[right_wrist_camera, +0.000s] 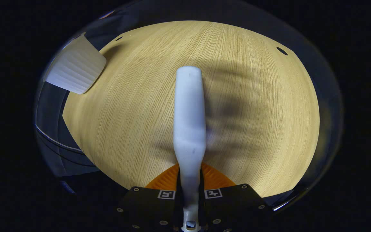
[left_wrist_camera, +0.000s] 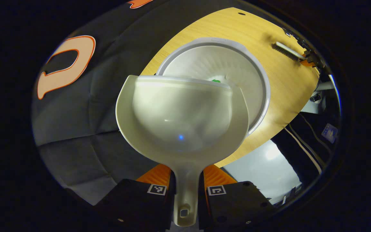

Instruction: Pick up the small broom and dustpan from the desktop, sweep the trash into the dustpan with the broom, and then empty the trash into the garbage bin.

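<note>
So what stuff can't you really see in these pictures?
- Left gripper view: most of the green scrap in the bin sits behind the dustpan lip, so I can't tell what it is.
- Left gripper view: the broom is far off and tiny.
- Right gripper view: the broom's bristles face away under its handle.
- Right gripper view: the bin is cut off at the edge.

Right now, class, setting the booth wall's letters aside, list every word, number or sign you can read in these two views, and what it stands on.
No readable words or numbers.
Left gripper, right gripper: square coded markers, patterns, not text.
Dustpan, broom: no print seen.
Small tag at the far right: too blurred to read.
</note>
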A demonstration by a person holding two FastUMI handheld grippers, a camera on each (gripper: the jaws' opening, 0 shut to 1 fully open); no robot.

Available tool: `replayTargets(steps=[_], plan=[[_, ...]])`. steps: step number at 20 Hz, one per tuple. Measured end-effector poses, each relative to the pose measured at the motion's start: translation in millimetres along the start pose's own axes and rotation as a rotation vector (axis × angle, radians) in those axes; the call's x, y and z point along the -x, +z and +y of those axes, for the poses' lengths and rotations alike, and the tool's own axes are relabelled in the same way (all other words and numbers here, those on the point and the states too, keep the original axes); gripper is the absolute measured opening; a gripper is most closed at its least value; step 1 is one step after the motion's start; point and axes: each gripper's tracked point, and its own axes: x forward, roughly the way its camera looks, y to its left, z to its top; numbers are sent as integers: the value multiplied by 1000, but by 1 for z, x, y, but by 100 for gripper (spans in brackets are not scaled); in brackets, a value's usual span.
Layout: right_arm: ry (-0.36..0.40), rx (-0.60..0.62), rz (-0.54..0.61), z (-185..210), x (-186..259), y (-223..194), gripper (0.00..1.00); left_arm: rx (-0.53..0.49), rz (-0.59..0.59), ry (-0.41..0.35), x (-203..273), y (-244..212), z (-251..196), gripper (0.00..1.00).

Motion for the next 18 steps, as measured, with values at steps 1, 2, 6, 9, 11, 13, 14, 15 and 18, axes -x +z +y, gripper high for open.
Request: replayTargets(steps=[1, 2, 6, 9, 11, 13, 14, 15, 18], plan=[[2, -3, 0, 1, 0, 1, 18, 28, -20, -19, -2, 2, -5, 31], [3, -4, 0, 1, 0, 1, 18, 63, -43, -37, -4, 6, -11, 32], [5, -17, -2, 1, 0, 2, 18, 229, -135, -86, -3, 17, -30, 31], [-26, -18, -7, 2, -1, 1, 18, 341, -238, -117, -6, 33, -40, 31], [-25, -17, -5, 0, -2, 1, 18, 416, -318, -137, 1, 49, -41, 32], [-24, -23, -11, 0, -2, 2, 18, 465, -388, -144, 11, 66, -47, 31], [-24, -30, -15, -1, -1, 3, 18, 473, -425, -145, 20, 75, -50, 31], [-23, -38, -22, 0, -1, 3, 18, 471, -459, -150, 30, 86, -55, 31], [-25, -63, -52, -1, 1, 7, 18, 435, -519, -195, 47, 103, -85, 31]])
